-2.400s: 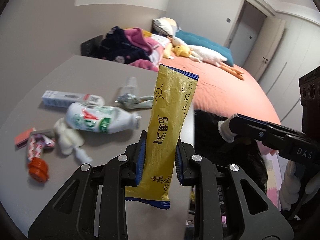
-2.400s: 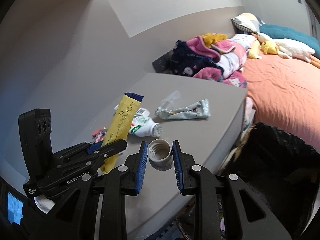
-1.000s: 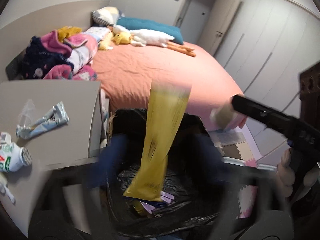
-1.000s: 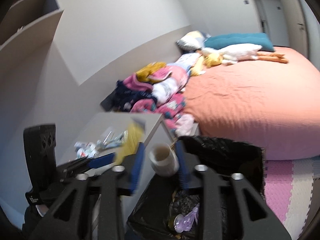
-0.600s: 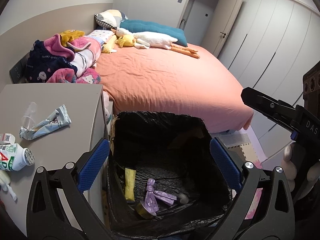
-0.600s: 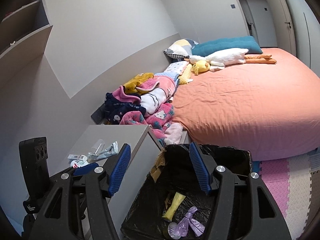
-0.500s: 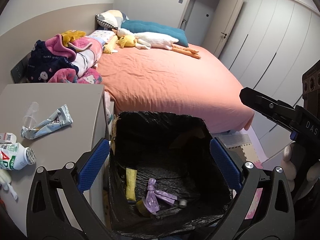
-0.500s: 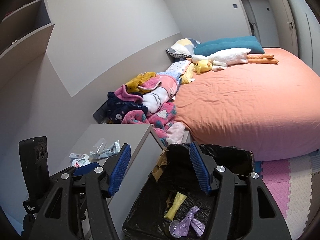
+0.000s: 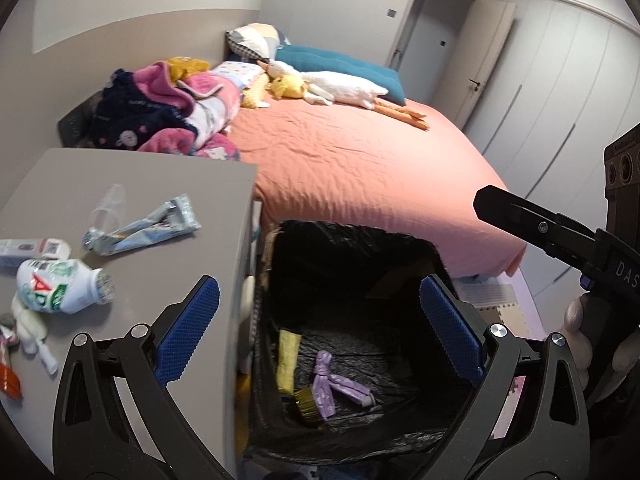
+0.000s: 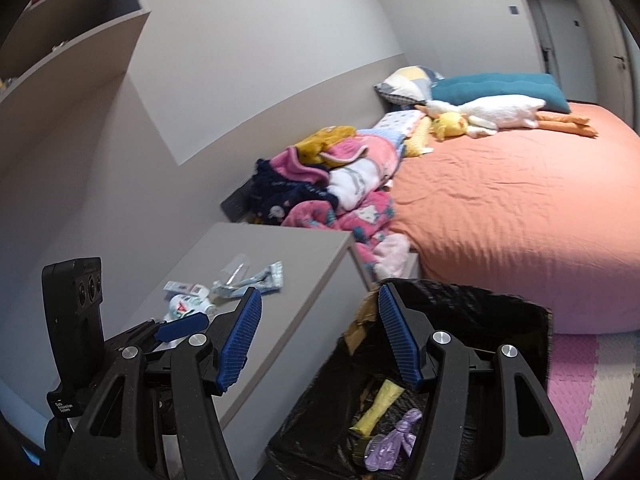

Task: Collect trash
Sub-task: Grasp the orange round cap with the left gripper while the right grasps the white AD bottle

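Note:
My left gripper is open and empty above the black-lined trash bin. My right gripper is open and empty over the bin's left rim. In the bin lie a yellow wrapper, a purple knotted bag and a small round cup; the wrapper and purple bag also show in the right wrist view. On the grey table lie a white bottle, a crumpled foil wrapper, a clear plastic piece and a white box.
A bed with an orange sheet stands behind the bin, with piled clothes and plush toys. Small wrappers and an orange cap lie at the table's left edge. Pink foam mats cover the floor.
Both grippers opened over the bin: the yellow wrapper and the small cup dropped into it. Both views have since shifted slightly left toward the table.

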Demonstrator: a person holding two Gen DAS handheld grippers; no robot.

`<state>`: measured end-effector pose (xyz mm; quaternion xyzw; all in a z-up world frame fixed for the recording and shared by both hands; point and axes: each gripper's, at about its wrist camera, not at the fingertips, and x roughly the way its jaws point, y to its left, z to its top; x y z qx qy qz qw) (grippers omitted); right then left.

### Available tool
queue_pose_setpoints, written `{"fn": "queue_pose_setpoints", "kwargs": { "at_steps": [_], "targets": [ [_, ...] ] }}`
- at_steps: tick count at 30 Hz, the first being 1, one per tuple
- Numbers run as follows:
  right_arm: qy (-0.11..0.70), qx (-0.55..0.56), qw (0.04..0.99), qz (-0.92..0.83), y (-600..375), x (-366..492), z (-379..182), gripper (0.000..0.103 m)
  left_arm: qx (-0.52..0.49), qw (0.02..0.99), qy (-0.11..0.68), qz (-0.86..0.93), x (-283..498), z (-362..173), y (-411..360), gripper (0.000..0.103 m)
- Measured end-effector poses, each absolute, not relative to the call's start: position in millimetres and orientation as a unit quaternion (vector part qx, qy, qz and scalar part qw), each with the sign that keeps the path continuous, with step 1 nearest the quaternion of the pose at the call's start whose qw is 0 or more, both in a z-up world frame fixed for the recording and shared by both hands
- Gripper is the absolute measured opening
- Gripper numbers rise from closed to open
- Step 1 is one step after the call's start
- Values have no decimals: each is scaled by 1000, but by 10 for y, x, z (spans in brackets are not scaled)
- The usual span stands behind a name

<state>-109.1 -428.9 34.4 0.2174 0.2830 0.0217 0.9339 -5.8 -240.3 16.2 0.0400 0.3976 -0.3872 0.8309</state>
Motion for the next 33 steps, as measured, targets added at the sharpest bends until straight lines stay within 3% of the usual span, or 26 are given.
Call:
{"fn": "queue_pose_setpoints", "kwargs": {
  "at_steps": [33],
  "targets": [
    [354, 151, 904, 187, -2713, -290, 205, 65, -34, 888, 409, -206, 103, -2, -589, 97]
  ]
}}
